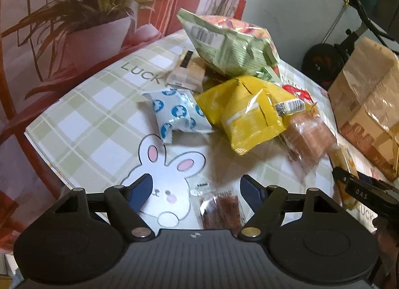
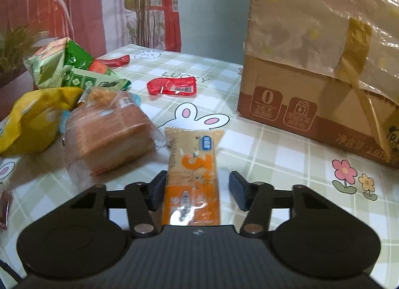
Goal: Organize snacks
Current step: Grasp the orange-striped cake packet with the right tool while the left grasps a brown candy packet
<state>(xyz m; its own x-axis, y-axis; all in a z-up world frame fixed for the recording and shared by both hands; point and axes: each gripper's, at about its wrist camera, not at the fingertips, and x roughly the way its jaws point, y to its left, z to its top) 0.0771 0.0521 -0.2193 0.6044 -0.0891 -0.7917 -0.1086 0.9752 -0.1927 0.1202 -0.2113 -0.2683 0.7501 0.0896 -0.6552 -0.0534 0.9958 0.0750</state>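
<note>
The worktop (image 1: 82, 124) is covered by a green-checked cloth printed with rabbits, and most of the snacks lie heaped toward its far side. In the left wrist view the left gripper (image 1: 197, 189) hangs over the near part of the cloth with its fingers (image 1: 141, 190) spread wide and nothing pressed between them; a small clear packet of dark red snack pieces (image 1: 219, 210) lies flat on the cloth between them, nearer the right-hand finger, touching neither as far as can be seen. Beyond it sit a white pouch with blue dots (image 1: 177, 114), a yellow bag (image 1: 247, 114) leaning against it, a pale green bag (image 1: 229, 44) on top of the heap at the far edge, and a clear-wrapped brown cake (image 1: 309, 139) beside the yellow bag. In the right wrist view the right gripper (image 2: 197, 189) has its fingers (image 2: 239, 190) on either side of an orange and beige bar packet (image 2: 192, 171) lying lengthwise on the cloth; the left-hand finger is against the wrapper, while a gap shows at the other finger, so the packet is not yet clamped. A red wrapper (image 2: 172, 86) lies alone further back, and a cardboard box (image 2: 294, 104) under a plastic sheet stands at the right edge
</note>
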